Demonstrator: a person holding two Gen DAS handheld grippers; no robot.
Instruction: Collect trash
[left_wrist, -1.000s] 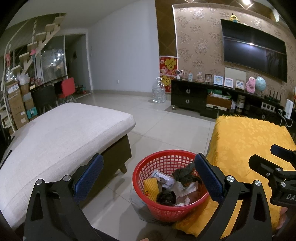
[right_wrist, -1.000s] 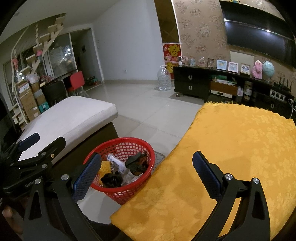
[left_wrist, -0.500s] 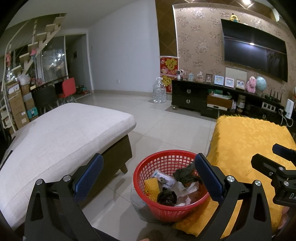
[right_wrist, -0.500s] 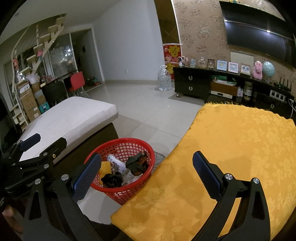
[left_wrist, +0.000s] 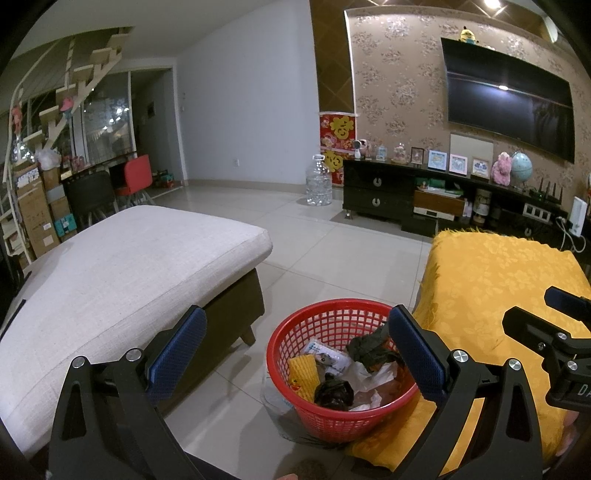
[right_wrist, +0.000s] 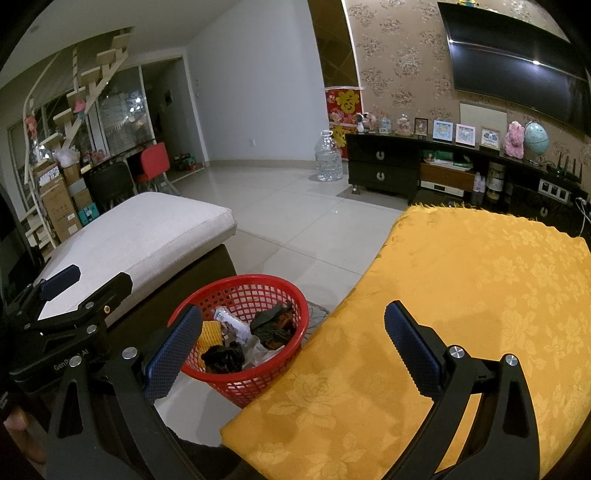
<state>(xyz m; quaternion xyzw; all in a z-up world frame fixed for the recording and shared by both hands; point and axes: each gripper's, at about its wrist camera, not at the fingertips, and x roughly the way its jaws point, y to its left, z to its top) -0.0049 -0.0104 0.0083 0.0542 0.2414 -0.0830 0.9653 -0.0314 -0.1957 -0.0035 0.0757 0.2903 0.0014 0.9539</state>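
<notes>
Left wrist view: the left gripper (left_wrist: 297, 354) is held wide open with nothing pinched. The red basket (left_wrist: 325, 314), full of trash (left_wrist: 354, 373), is seen on the floor against the yellow cloth (left_wrist: 495, 280) edge.

Right wrist view: the right gripper (right_wrist: 293, 343) is spread wide too, nothing gripped, hung over the cloth's near-left corner beside the basket.

Setting: home living room. Evidence: wall-mounted TV (left_wrist: 509, 107) over a dark media cabinet (left_wrist: 388, 195) with framed photos (left_wrist: 458, 164), upholstered ottoman (left_wrist: 122, 273), tiled floor (left_wrist: 332, 251), open staircase (left_wrist: 74, 88)
</notes>
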